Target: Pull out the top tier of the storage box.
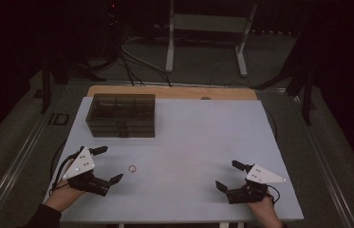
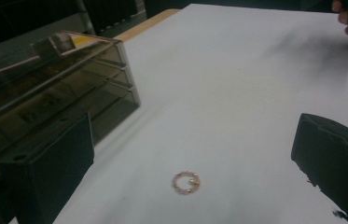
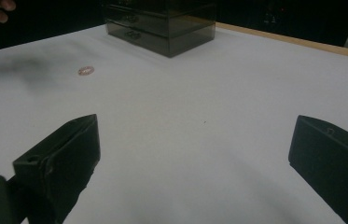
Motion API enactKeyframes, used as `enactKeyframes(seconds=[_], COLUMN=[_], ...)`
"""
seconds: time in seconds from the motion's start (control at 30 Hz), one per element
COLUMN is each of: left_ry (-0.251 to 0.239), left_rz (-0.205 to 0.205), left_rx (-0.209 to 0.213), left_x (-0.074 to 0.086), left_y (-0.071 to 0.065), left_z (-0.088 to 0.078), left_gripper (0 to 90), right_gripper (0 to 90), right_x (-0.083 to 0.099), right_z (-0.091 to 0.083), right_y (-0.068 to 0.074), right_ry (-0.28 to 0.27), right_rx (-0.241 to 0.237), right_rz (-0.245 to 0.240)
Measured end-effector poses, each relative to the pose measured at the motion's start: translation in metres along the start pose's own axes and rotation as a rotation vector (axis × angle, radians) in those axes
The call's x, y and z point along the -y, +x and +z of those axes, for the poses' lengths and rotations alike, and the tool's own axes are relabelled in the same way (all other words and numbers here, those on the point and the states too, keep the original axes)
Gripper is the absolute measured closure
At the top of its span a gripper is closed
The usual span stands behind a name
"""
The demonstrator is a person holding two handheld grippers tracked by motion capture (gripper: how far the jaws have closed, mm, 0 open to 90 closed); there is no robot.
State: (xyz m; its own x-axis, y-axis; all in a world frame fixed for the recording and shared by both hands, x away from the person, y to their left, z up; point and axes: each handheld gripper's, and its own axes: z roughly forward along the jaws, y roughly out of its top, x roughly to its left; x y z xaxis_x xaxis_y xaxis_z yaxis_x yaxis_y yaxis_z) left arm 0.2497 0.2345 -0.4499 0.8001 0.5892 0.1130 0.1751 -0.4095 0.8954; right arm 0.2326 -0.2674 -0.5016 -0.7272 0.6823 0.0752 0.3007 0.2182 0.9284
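Note:
A small beaded ring [image 1: 132, 168] lies flat on the white table top [image 1: 198, 137], just right of my left gripper [image 1: 108, 165]. In the left gripper view the ring [image 2: 186, 182] rests on the table a short way ahead, between the two wide-apart jaws. My left gripper is open and holds nothing. My right gripper [image 1: 228, 176] sits open near the front right of the table, far from the ring [image 3: 86, 70], nothing between its jaws. A dark see-through drawer box [image 1: 121, 114] stands at the back left.
The drawer box [image 2: 45, 88] is close on the left in the left gripper view, and far off as the drawer box [image 3: 162, 23] in the right gripper view. A wooden strip [image 1: 170, 91] edges the far side. Beyond it the floor holds cables and a white stand [image 1: 208, 33].

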Motion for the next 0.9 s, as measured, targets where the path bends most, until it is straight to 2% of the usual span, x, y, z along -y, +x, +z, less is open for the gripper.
enactKeyframes(seconds=[0.33,0.5,0.6,0.67,0.9], left_ry=[0.036,0.048,0.083,0.087,0.137], left_rz=[0.055,0.068,0.099,0.101,0.166], left_rx=[-0.051,-0.068,-0.106,-0.112,-0.151], left_x=[-0.009,-0.011,-0.013,-0.015,-0.021], left_y=[0.012,0.015,0.023,0.026,0.030], left_z=[-0.001,-0.001,0.000,0.000,0.007], left_gripper=[0.0,0.0,0.0,0.0,0.0], right_gripper=[2.1,2.2,2.2,2.2,5.4], right_x=[0.001,0.000,-0.001,-0.001,-0.002], right_z=[-0.001,-0.002,-0.004,-0.004,-0.004], right_y=[-0.001,-0.002,-0.001,-0.001,0.000], right_ry=[-0.010,-0.017,-0.038,-0.040,-0.044], right_rx=[-0.004,0.002,0.007,0.004,0.019], right_rz=[0.015,0.017,0.012,0.012,0.003])
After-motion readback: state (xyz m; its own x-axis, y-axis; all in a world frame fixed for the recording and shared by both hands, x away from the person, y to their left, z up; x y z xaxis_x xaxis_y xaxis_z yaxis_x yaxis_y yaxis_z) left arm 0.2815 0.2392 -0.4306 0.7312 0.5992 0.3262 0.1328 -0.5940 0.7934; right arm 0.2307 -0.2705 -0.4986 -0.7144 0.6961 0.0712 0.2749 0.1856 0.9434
